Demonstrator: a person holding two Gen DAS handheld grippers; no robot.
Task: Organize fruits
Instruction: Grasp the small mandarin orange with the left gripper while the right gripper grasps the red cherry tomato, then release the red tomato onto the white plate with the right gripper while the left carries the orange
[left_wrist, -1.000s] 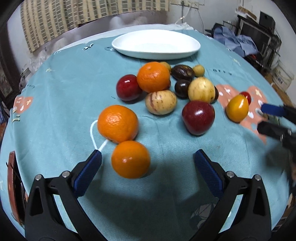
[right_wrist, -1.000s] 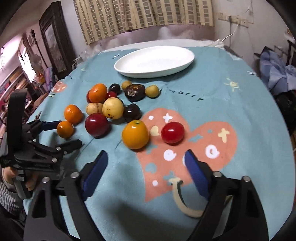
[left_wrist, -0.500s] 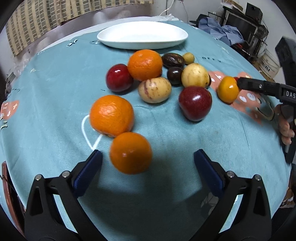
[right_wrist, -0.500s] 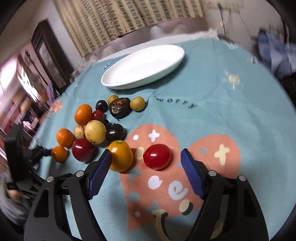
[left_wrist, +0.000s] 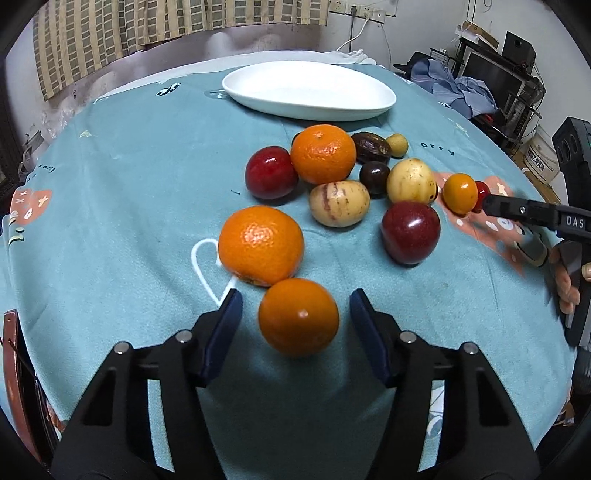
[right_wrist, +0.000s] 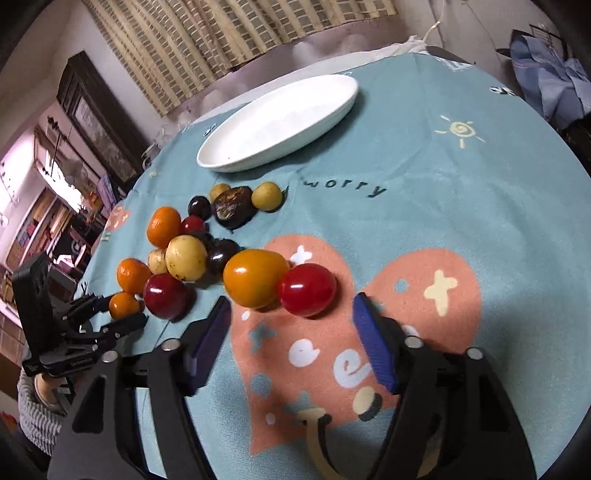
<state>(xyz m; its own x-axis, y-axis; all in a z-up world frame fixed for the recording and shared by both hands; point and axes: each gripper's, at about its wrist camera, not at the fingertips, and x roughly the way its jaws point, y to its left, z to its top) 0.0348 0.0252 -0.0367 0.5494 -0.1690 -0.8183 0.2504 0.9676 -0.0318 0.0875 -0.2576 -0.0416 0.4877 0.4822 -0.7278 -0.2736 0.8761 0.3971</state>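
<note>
Now our left gripper (left_wrist: 295, 314) fingers stand spread around an orange (left_wrist: 298, 316); our right gripper (right_wrist: 291, 328) fingers spread before a red tomato (right_wrist: 307, 290).

left tongs (left_wrist: 295, 325): matte black triangular cut-out arms, silver screw heads, dark blue ribbed pads | right tongs (right_wrist: 291, 339): same black frame, silver screws, bright blue pads, white "DAS" lettering on the side | skin: bare fingers (left_wrist: 565, 291) on the black handle | sleeve: grey-white ribbed knit cuff (right_wrist: 37, 417)
</note>
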